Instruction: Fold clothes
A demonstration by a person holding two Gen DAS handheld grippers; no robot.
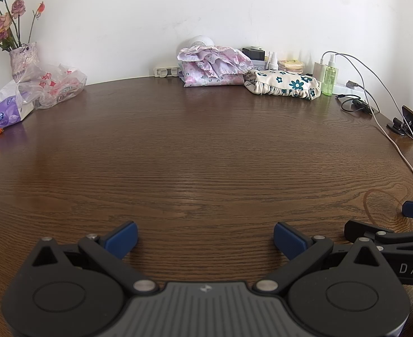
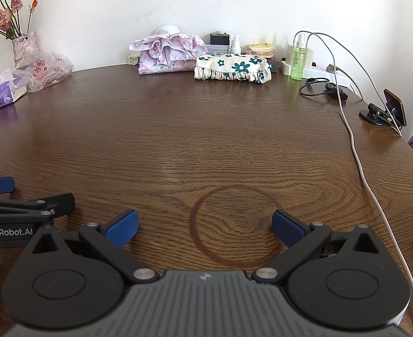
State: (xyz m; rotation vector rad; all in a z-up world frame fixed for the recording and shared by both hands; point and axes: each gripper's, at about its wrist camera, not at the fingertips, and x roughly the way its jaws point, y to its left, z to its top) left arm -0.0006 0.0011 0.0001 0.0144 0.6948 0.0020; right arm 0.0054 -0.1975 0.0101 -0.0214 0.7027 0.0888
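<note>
Tongs (image 1: 205, 238) (image 2: 205, 226) both wide apart, empty.

"GenRobot.AI" on left gripper (image 2: 28, 196) ("DAS" opposite)

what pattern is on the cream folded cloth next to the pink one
Teal flowers on cream cloth, with a gathered ruffle edge; clearest in the right wrist view.

two folded garments (image 2: 168, 53), two tongs (image 2: 205, 229), one vase (image 2: 24, 46)
</note>
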